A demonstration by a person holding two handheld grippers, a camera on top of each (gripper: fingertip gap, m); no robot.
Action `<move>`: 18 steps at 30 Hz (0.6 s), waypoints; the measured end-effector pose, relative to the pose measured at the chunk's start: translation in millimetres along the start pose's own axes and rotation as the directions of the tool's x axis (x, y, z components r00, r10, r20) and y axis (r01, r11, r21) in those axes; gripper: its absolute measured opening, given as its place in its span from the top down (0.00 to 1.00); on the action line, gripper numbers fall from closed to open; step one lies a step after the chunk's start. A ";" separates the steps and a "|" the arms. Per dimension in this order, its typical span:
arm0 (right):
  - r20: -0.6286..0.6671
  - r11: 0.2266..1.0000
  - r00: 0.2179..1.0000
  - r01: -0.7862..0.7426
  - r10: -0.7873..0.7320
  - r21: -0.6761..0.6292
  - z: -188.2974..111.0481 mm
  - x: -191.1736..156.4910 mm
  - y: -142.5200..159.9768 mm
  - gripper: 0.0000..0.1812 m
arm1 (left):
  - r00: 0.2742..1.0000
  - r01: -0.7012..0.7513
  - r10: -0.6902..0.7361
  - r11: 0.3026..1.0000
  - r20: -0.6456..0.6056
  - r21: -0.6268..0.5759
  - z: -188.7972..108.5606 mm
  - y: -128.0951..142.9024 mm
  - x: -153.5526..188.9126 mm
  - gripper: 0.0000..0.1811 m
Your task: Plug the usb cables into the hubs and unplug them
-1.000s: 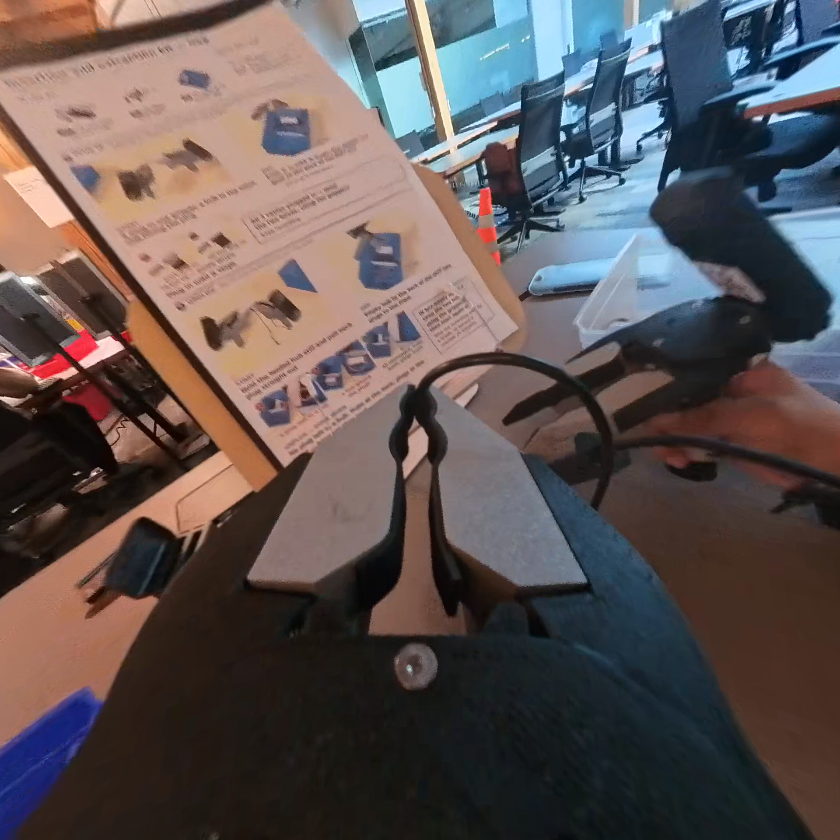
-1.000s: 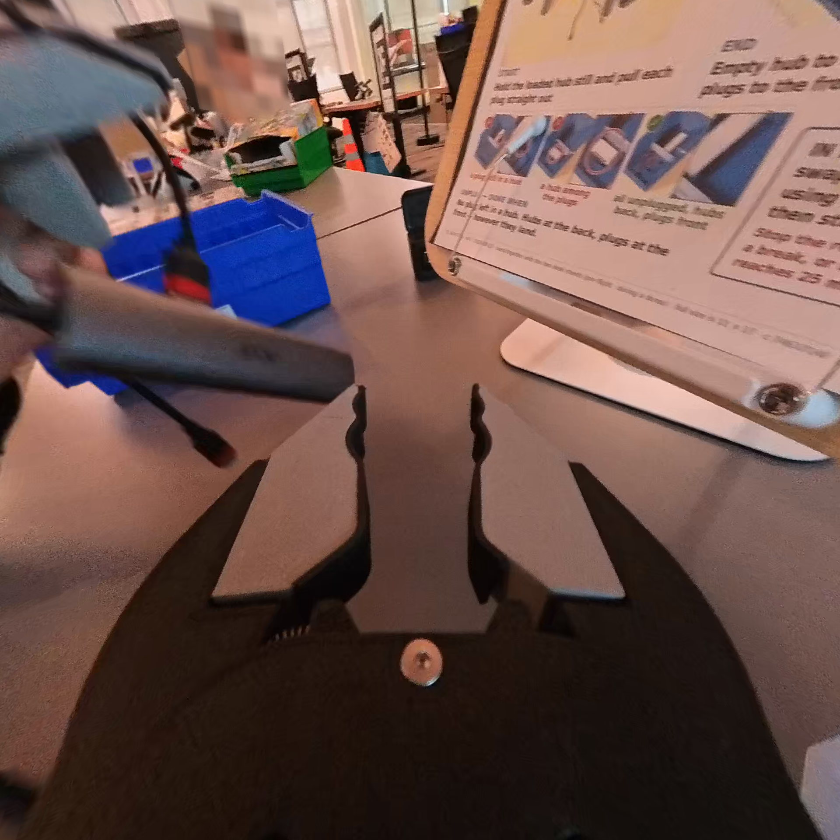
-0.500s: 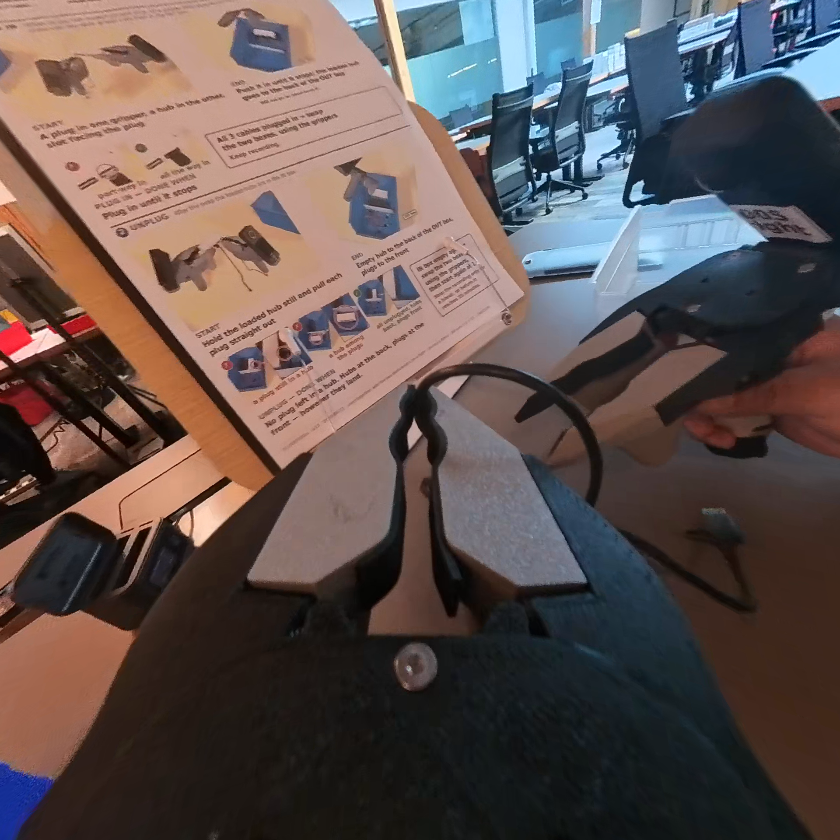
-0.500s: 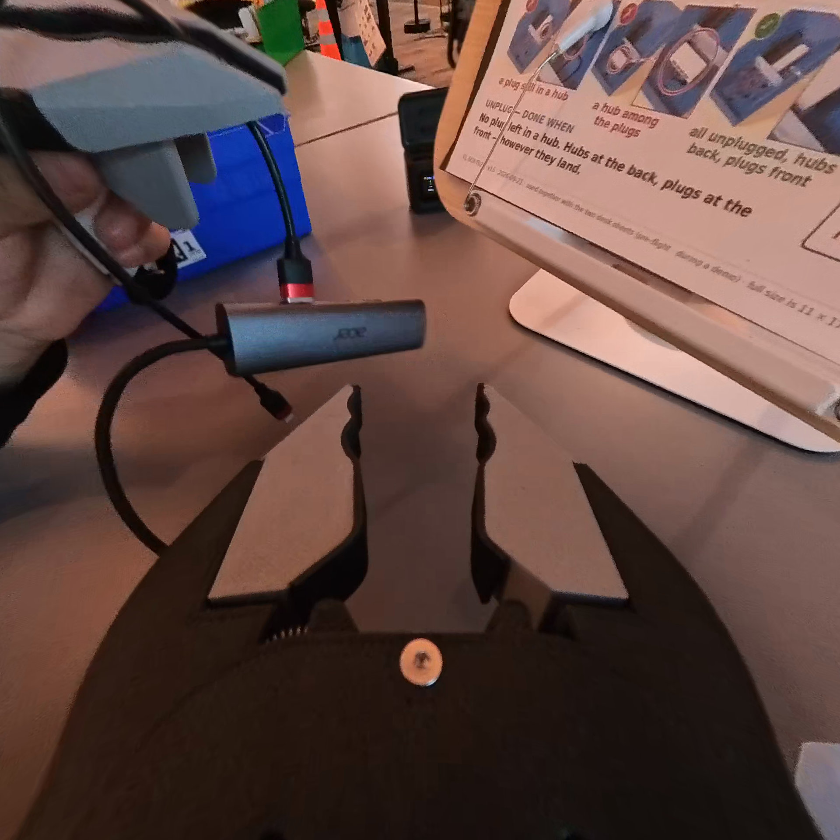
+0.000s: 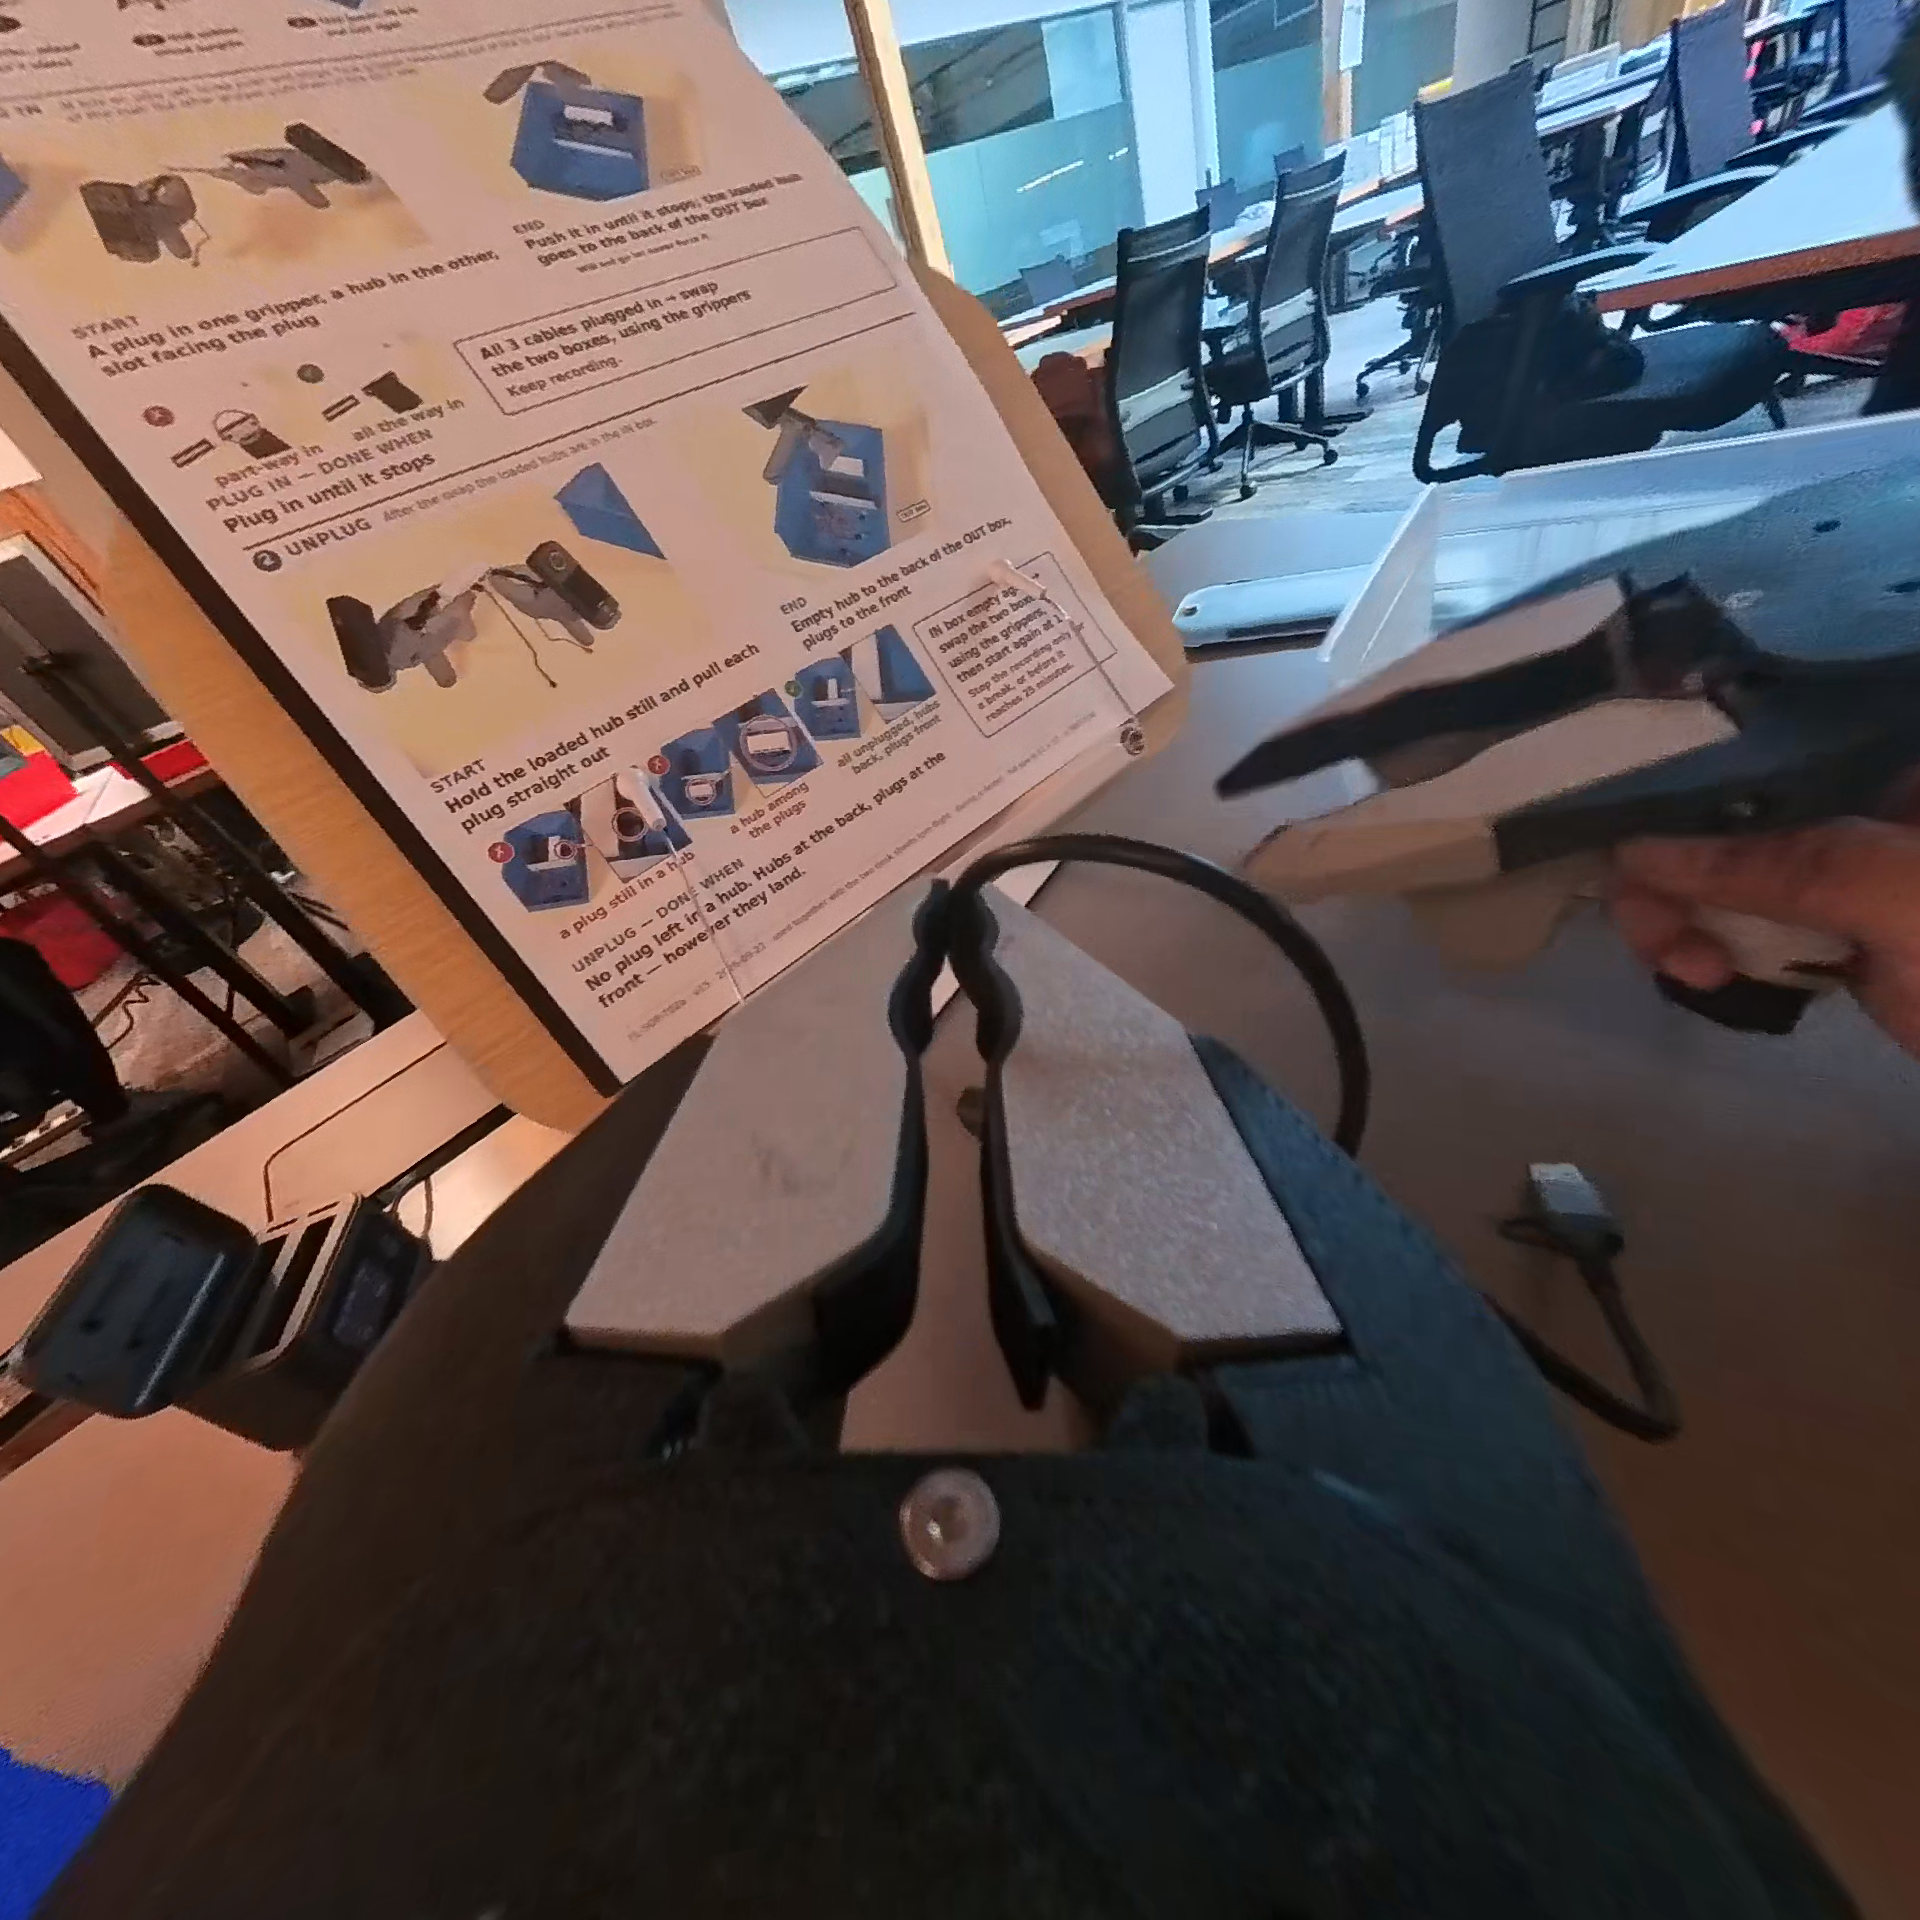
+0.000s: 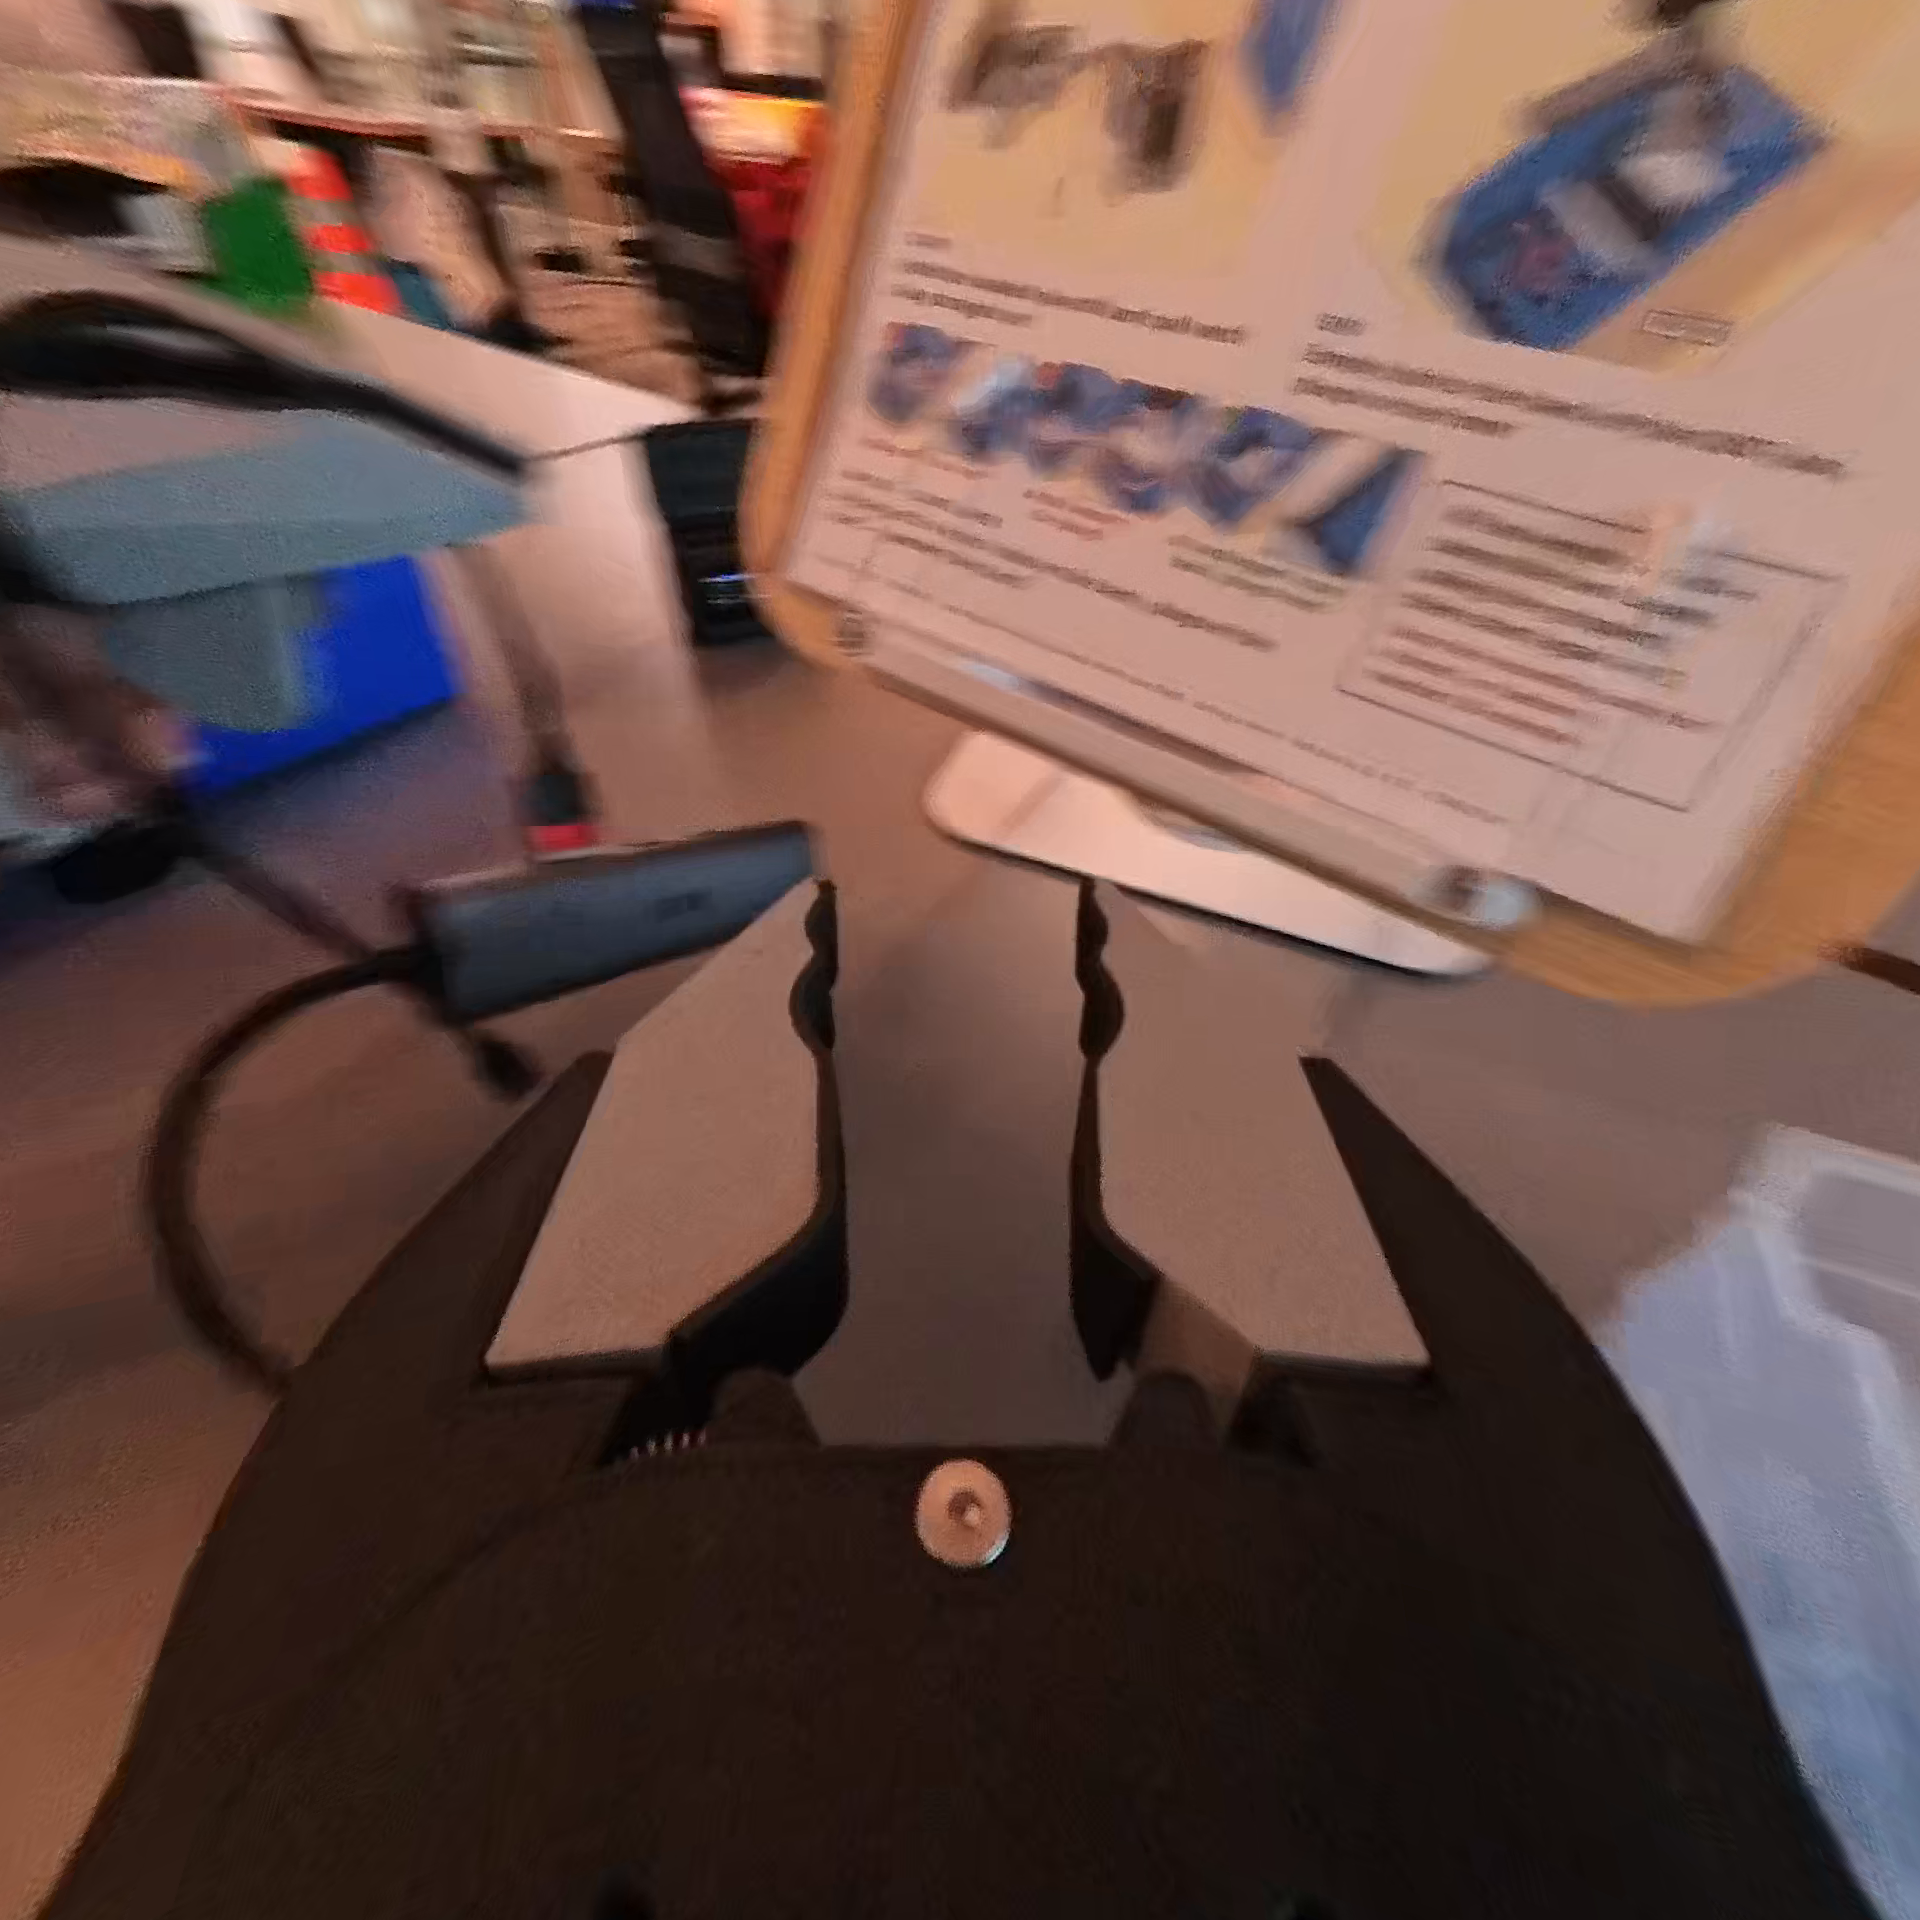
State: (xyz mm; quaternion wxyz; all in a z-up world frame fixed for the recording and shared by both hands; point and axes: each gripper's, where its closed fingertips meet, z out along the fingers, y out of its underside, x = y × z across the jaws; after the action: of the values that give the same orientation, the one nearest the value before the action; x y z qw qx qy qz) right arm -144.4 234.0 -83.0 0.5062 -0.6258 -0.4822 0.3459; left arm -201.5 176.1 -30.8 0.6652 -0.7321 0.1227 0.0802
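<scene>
Pinching a black cable [image 5: 1320,977], the left gripper [image 5: 951,925] faces a printed instruction sheet [image 5: 582,499]; the right gripper [image 6: 951,904] gapes empty.

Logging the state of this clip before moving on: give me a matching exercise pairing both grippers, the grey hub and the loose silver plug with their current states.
Things
1. left gripper
2. right gripper
3. grey hub
4. silver plug

States
A. jaws apart, holding nothing
B. red-collared plug seated in it
C. shut on the black cable
D. bare end, in no socket

Pairs: 1-C, 2-A, 3-B, 4-D
</scene>
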 end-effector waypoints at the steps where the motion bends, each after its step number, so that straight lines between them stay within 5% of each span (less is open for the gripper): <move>1: 0.133 1.000 0.991 0.011 -0.010 -0.007 2.2 -32.2 1.9 0.72 | 1.000 -0.002 0.002 1.000 -0.004 0.005 0.3 -1.2 1.9 1.00; 3: 0.420 0.996 0.907 0.069 -0.039 -0.057 -3.3 -105.5 11.9 0.83 | 1.000 -0.014 0.014 1.000 -0.002 0.007 1.3 -2.1 4.2 1.00; 5: 0.480 0.982 0.862 0.187 -0.165 0.002 -14.0 -131.6 5.0 0.74 | 0.999 -0.040 0.040 0.999 0.006 0.005 1.9 -1.4 4.4 1.00; 7: 0.382 0.971 0.894 0.195 -0.235 0.140 -23.6 -113.8 -19.5 0.72 | 0.999 -0.042 0.042 0.999 -0.010 0.006 2.1 -0.6 6.4 1.00; 9: 0.306 0.954 0.922 0.160 -0.236 0.254 -33.4 -86.5 -36.7 0.56 | 0.997 -0.032 0.033 0.999 -0.066 0.021 2.1 -2.2 13.5 1.00; 11: 0.281 0.920 0.904 0.230 -0.322 0.317 -39.7 -71.3 -38.6 0.58 | 0.983 -0.041 0.050 0.998 -0.174 0.057 0.2 -6.4 29.2 1.00; 13: 0.337 0.901 0.839 0.364 -0.427 0.237 -39.5 -69.4 -15.4 0.70 | 0.941 -0.069 0.101 0.992 -0.323 0.109 -6.4 -10.9 52.9 1.00; 18: 0.612 0.878 0.661 0.462 -0.434 0.124 -53.6 -98.5 30.3 0.59 | 0.734 -0.119 0.261 0.959 -0.627 0.259 -42.8 -12.0 113.0 1.00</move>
State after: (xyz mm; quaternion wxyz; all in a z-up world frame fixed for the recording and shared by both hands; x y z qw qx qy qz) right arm -116.5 123.2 -104.5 0.3740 -0.3479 -0.7676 0.3872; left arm -91.9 126.4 -46.6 0.6384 -0.6260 0.4297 -0.1261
